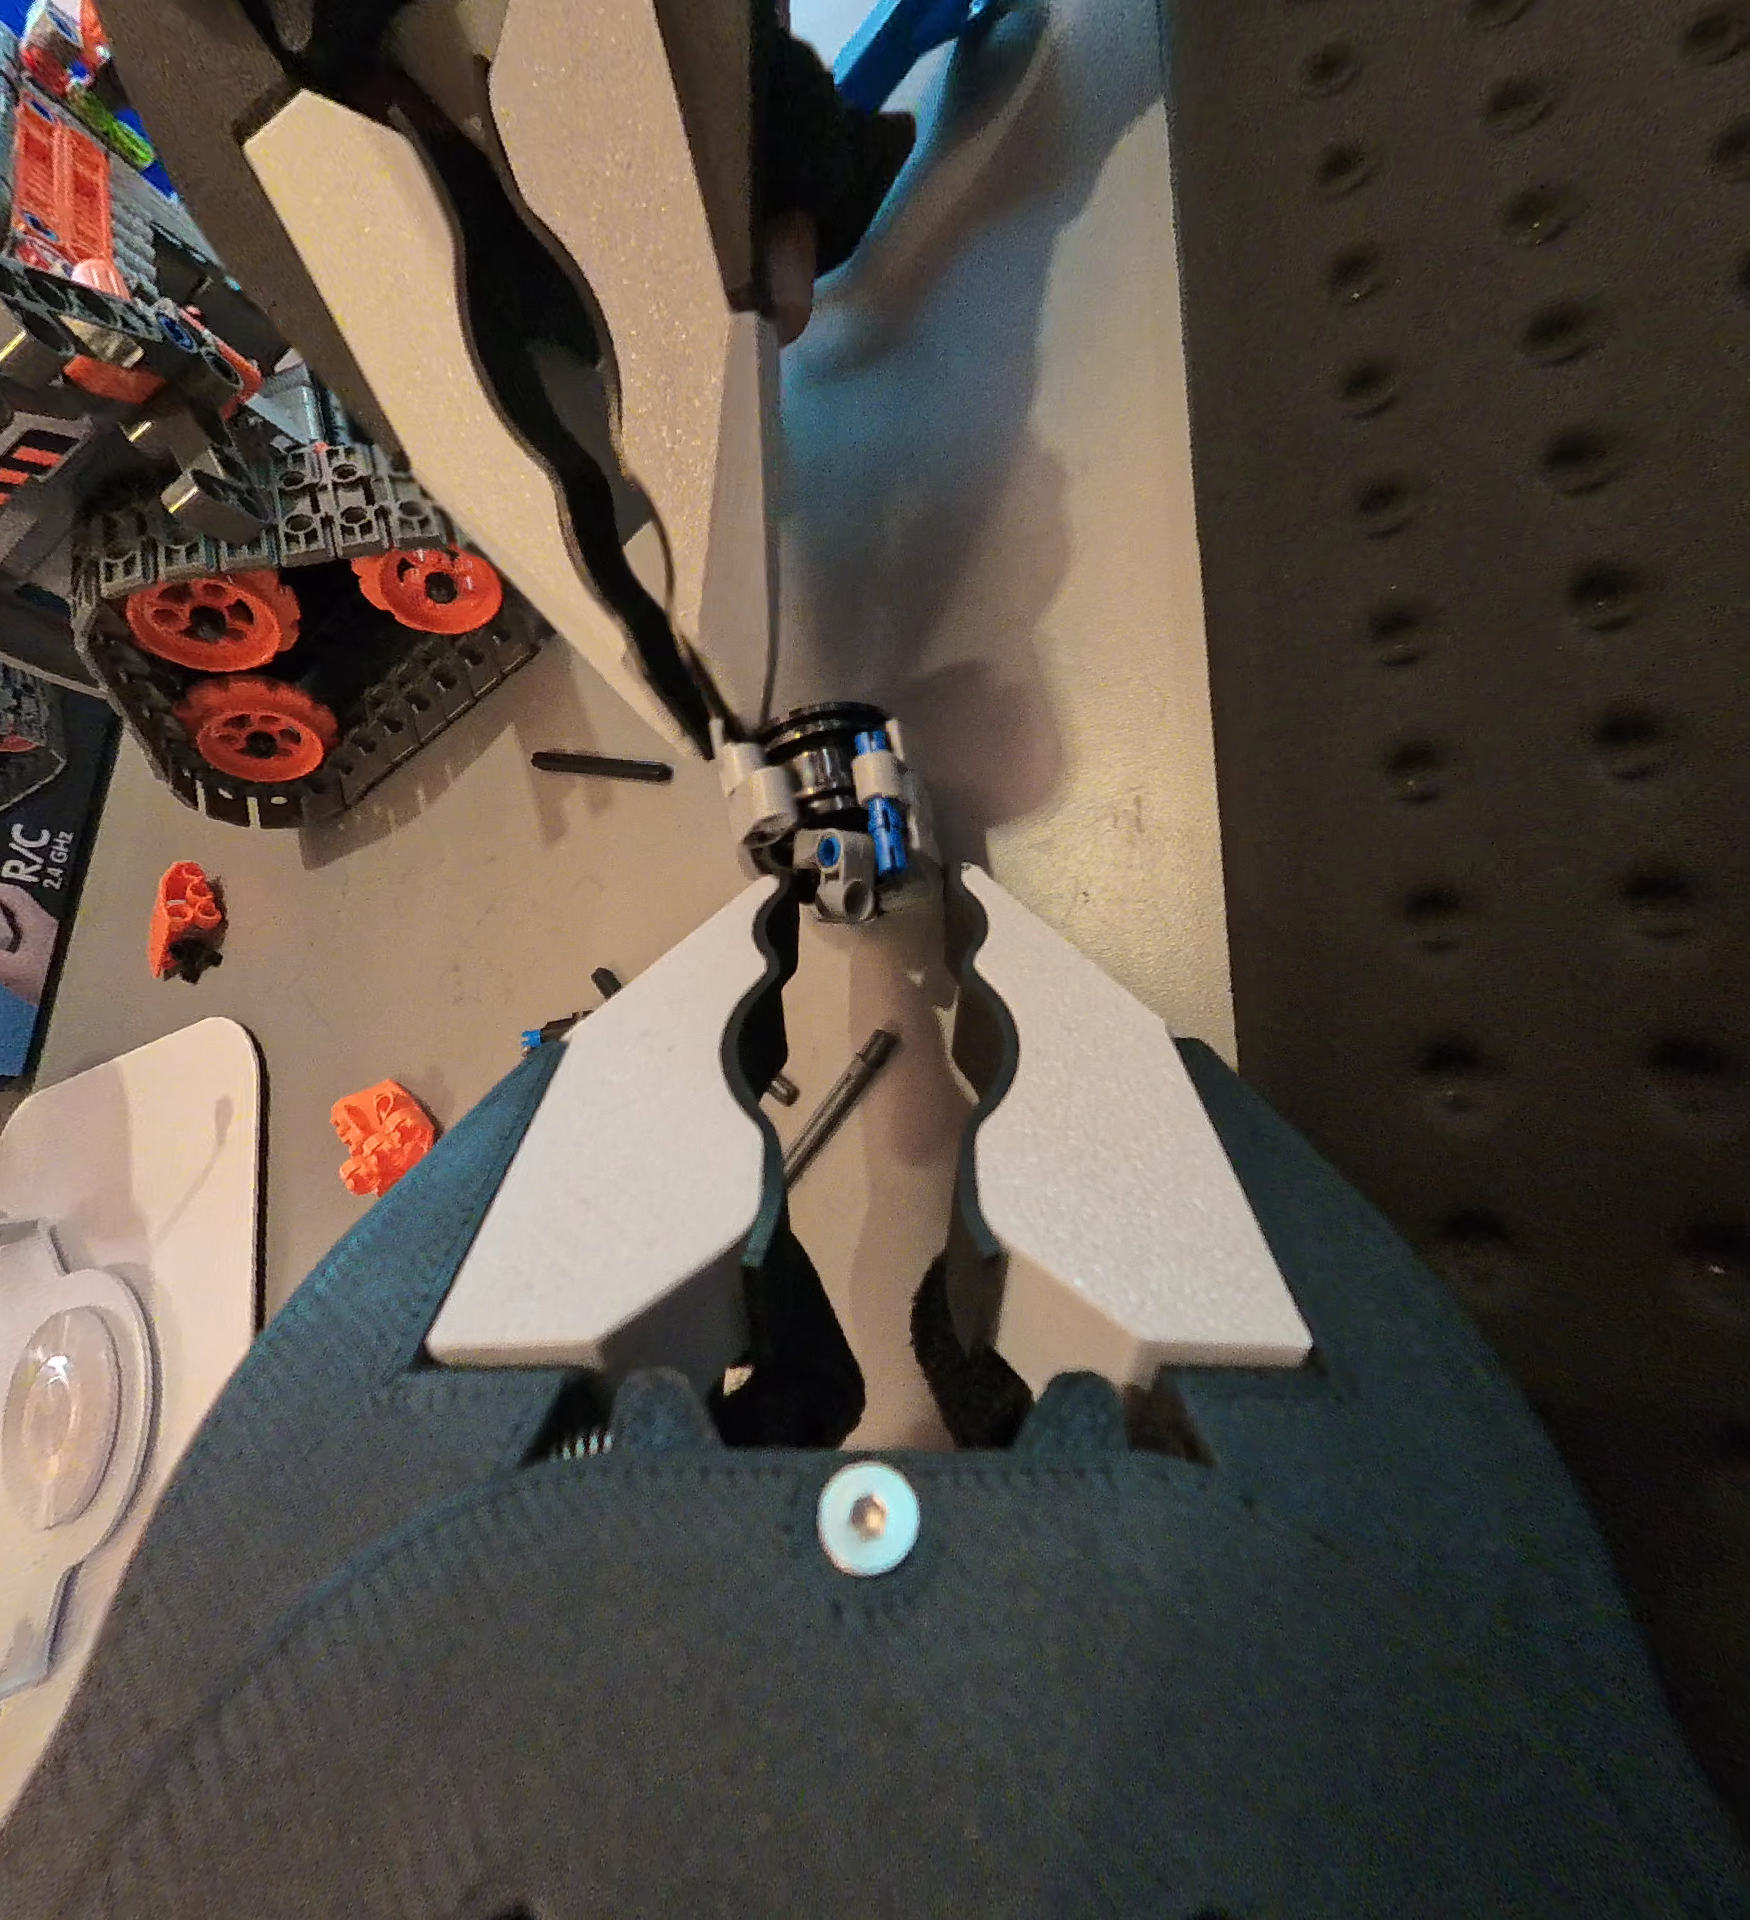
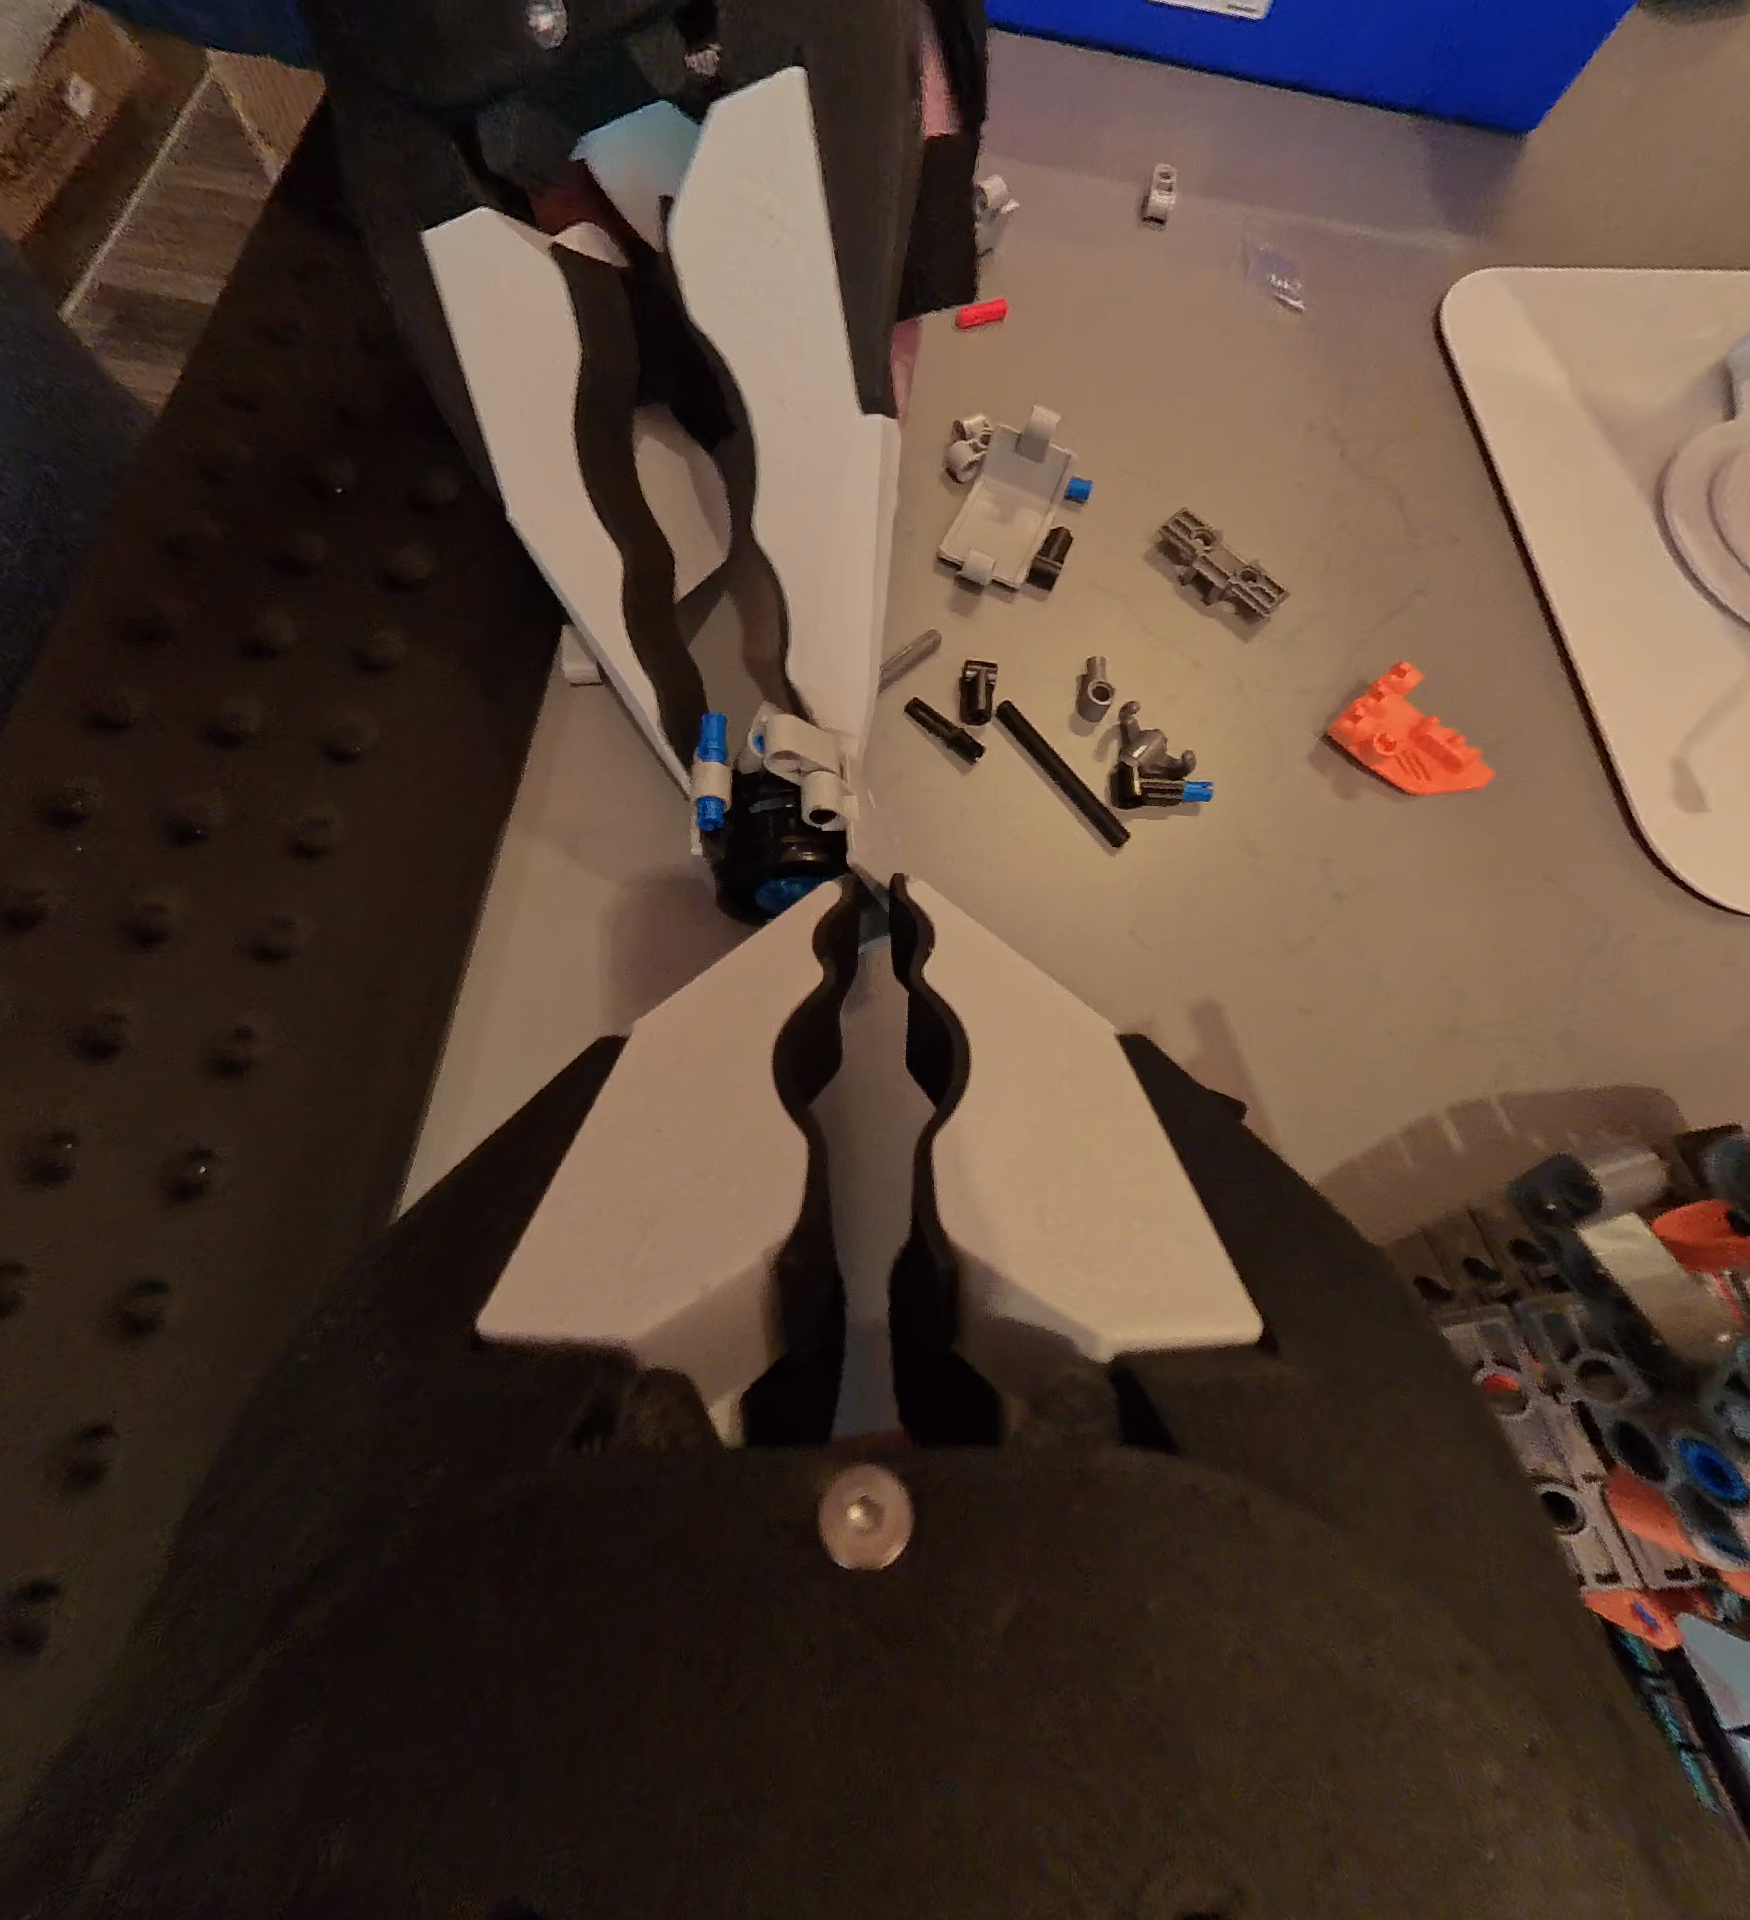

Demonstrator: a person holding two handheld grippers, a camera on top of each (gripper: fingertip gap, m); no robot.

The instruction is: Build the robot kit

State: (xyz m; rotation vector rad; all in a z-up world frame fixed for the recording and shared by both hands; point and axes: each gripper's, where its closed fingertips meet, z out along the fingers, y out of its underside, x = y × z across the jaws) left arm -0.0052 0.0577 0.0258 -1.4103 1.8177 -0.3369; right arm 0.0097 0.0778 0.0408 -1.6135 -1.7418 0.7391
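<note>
Left wrist view: the left gripper [image 1: 866, 883] has its jaws part-closed on a small grey-and-blue brick assembly [image 1: 829, 810] at their tips, over the grey worktop [image 1: 497, 894]; the tracked toy vehicle [image 1: 227, 582] sits at 10 o'clock. Right gripper [image 2: 876, 888], jaws nearly shut, pinches the assembly's [image 2: 777, 810] edge, though what it holds is unclear; loose parts [image 2: 1058, 769] lie at 2 o'clock.

Dim warm light, soft shadows on table [image 1: 455, 883], fisheye edges, foreground w/ slight blur.

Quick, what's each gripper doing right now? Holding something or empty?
Left gripper: shut on the small brick assembly, gripping its grey end.
Right gripper: nearly closed, tips at the same assembly's black wheel end; whether it grips cannot be told.
</note>
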